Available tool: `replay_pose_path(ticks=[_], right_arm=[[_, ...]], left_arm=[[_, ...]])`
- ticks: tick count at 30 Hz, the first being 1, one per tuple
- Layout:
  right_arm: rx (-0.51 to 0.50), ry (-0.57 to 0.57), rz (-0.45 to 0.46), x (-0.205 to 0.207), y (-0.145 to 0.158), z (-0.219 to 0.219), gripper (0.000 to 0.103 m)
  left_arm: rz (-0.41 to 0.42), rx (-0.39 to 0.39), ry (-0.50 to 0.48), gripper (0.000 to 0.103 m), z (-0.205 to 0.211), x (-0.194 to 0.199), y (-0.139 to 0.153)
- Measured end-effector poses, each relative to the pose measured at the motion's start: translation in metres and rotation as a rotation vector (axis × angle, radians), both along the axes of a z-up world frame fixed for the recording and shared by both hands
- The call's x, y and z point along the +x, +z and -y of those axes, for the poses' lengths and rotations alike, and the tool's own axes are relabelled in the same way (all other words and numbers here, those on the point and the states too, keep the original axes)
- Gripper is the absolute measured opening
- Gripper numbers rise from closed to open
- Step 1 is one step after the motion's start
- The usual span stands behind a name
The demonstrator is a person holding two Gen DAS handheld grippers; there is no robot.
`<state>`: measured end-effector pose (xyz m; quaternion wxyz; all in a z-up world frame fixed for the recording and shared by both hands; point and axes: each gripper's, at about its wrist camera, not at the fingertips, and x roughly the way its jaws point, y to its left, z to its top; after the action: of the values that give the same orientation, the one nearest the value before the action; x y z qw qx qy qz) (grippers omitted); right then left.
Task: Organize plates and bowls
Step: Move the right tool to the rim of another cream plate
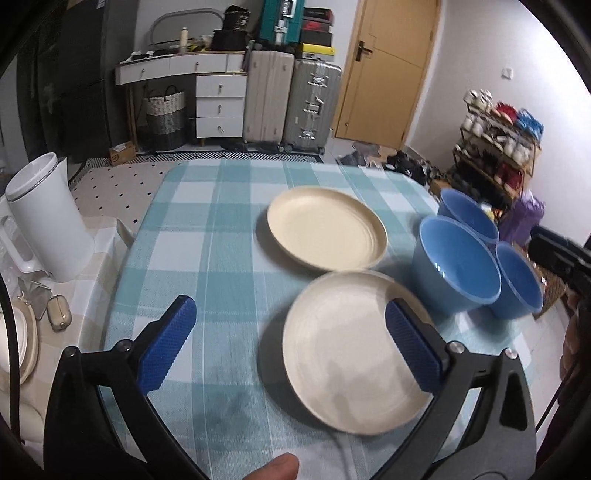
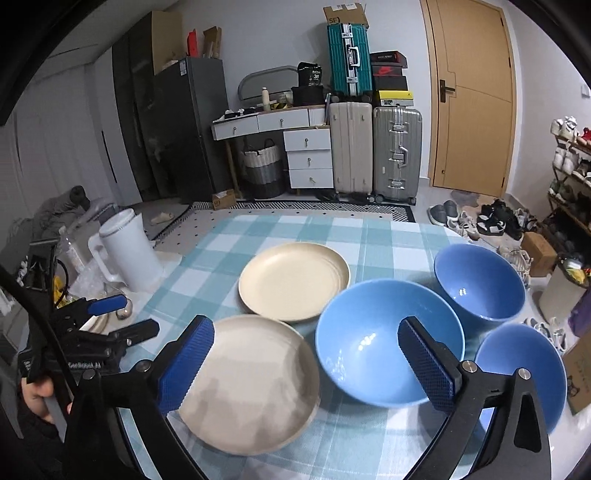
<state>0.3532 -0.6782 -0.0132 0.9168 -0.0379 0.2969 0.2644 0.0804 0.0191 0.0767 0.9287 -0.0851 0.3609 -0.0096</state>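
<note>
A: Any legible writing?

B: "GenRobot.AI" on the left tool's body, seen from the right wrist view; "SF" on a carton (image 2: 345, 13) atop the teal suitcase (image 2: 349, 59); "36" on a black bag (image 2: 312, 75). Other print is too small to read.

A: The tableware?

B: Two cream plates and three glossy blue bowls on the checked desk (image 2: 280, 229). Near plate (image 2: 255, 384) sits at seven o'clock of the centre, far plate (image 2: 293, 282) at eleven, their rims overlapping or touching. Large bowl (image 2: 388, 339) stands at the centre; one small bowl (image 2: 480, 284) at two, another (image 2: 524, 373) at four.

A: Tools?

B: Left tool (image 1: 290, 347) spread wide above the near plate, pinching nothing. Right tool (image 2: 304, 363) likewise spread, holding nothing.
</note>
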Motion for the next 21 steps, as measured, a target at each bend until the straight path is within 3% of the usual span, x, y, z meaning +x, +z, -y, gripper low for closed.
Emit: replay_pose_path(ticks=[5,21], right_arm=[[-0.012,0.035,-0.001,0.016,0.013,-0.002,0.102],[-0.055,0.074,-0.130,0.101,0.009,-0.027,0.102]], left_arm=[[-0.001,-0.043,0.056,0.102,-0.017,0.018,0.015],[-0.028,-0.012,0.081,0.102,-0.024,0.087,0.028]])
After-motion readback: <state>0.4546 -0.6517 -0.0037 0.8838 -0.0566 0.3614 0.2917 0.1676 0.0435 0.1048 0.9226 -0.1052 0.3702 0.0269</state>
